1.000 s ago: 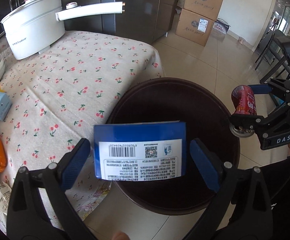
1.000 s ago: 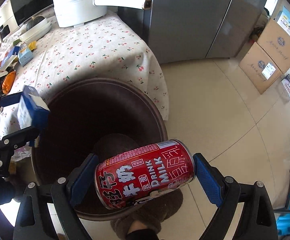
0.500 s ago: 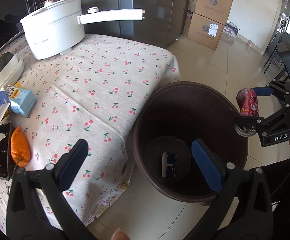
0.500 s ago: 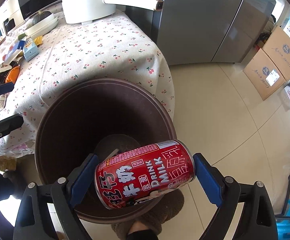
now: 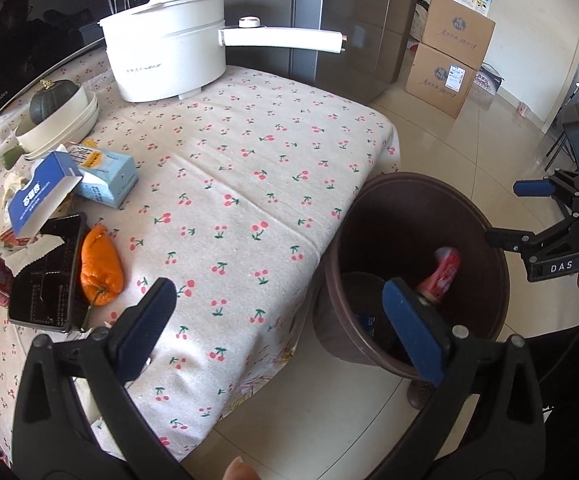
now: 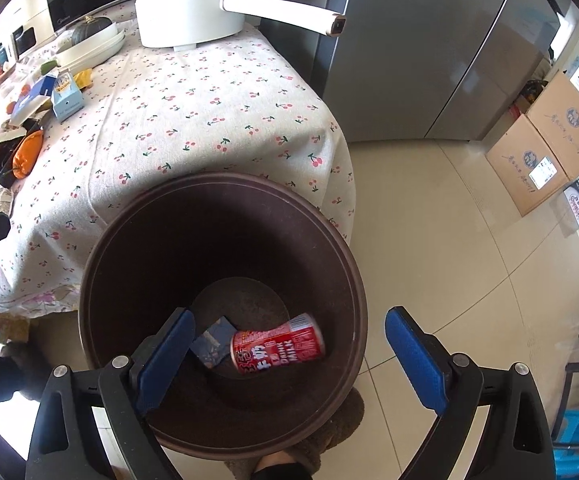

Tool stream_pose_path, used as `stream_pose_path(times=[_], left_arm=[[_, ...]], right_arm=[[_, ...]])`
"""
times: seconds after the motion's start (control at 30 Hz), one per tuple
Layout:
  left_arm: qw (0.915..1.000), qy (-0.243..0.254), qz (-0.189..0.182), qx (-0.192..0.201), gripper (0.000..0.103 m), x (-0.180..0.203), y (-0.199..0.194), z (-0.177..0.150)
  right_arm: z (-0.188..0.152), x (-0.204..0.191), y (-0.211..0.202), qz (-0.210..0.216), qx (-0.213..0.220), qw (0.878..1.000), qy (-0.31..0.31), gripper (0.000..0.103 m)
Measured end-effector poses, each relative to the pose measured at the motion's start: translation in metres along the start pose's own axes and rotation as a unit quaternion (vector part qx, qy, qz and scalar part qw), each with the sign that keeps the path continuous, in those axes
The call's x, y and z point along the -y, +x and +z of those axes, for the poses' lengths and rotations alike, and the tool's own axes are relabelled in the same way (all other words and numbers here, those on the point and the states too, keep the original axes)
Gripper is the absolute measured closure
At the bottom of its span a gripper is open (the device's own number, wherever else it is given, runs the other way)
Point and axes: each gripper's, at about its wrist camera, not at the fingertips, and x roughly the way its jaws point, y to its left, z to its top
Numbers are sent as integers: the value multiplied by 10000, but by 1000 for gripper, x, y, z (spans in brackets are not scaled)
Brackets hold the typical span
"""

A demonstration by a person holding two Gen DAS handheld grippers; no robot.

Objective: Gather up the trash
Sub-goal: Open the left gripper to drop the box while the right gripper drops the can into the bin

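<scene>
The right gripper [image 6: 289,354] has its blue fingers [image 6: 415,364] spread wide and holds nothing. Below it, a shiny red can [image 6: 277,345] lies on its side in the bottom of the round brown bin [image 6: 101,248], touching a small dark blue box [image 6: 211,346]. The left gripper [image 5: 279,326] is spread wide too, with nothing in it, above the edge of the counter [image 5: 249,168] with its soft cherry cloth. An orange peel [image 5: 101,266] lies there beside a black tray [image 5: 47,280].

Your right gripper [image 6: 289,356]: black frame, blue pads, silver screws. Left gripper [image 5: 285,320] matches; "DAS" label.
</scene>
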Motion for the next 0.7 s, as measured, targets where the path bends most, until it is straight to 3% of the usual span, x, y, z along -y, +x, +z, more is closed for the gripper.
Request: stream_pose_path(times=[0.7], left_arm=[[9948, -861, 536, 3, 1, -80, -32, -15]], right_arm=[[53, -73, -35, 191, 568, 9965, -582, 3]])
